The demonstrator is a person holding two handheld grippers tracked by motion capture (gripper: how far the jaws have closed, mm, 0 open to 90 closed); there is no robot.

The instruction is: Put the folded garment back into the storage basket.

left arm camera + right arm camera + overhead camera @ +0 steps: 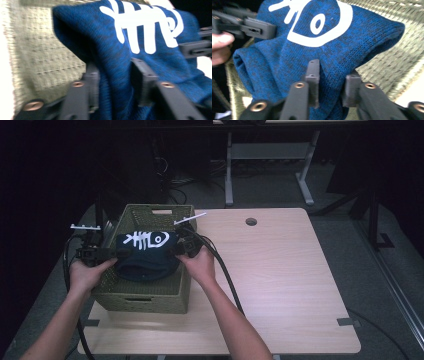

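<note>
The left tool [114, 253] sits at the left edge of the blue knit garment [147, 255], which bears a white fish-skeleton print and hangs over the open top of the olive woven basket [145, 295]. In the left gripper view this tool's [113, 75] jaws stand partly apart with a fold of the blue knit [112, 45] between them; the cloth fills the gap, but whether the pads press on it I cannot tell. Beyond its jaws to the left lies the basket's woven wall [42, 50].

The right tool [177, 250] is at the garment's right edge. In the right gripper view its [332, 82] jaws are narrowly parted around another fold of the knit [312, 50], with the basket weave [392, 57] past the cloth to the right. The basket stands on the left part of the pale wooden worktop [280, 270]
</note>
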